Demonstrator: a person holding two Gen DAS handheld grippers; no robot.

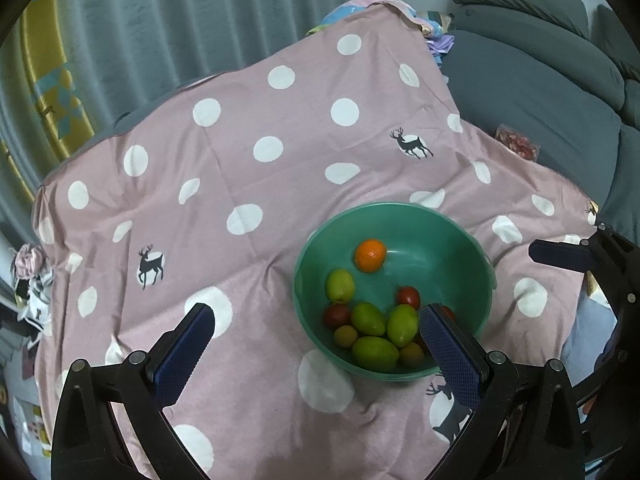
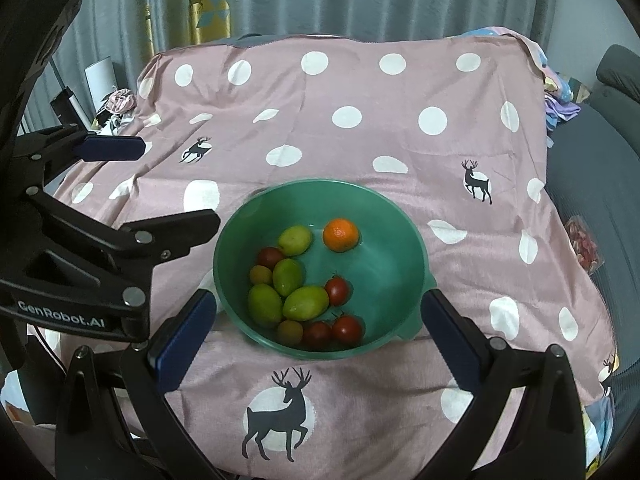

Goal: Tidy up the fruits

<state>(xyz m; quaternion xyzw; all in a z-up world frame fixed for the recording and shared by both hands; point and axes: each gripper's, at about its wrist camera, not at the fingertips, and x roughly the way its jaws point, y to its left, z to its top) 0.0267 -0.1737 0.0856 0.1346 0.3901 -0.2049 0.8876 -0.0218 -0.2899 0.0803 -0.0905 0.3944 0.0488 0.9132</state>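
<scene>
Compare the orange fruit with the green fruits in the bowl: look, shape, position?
Colour: the orange is bright orange; the green fruits are yellow-green. Shape: the orange is round, the green fruits are oval. Position: the orange sits alone toward the far side, while the green fruits cluster with small red ones. All lie inside the green bowl, untouched by either gripper.

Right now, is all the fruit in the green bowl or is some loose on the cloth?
All in. The orange and the other fruit sit inside the green bowl; the pink cloth shows none.
</scene>
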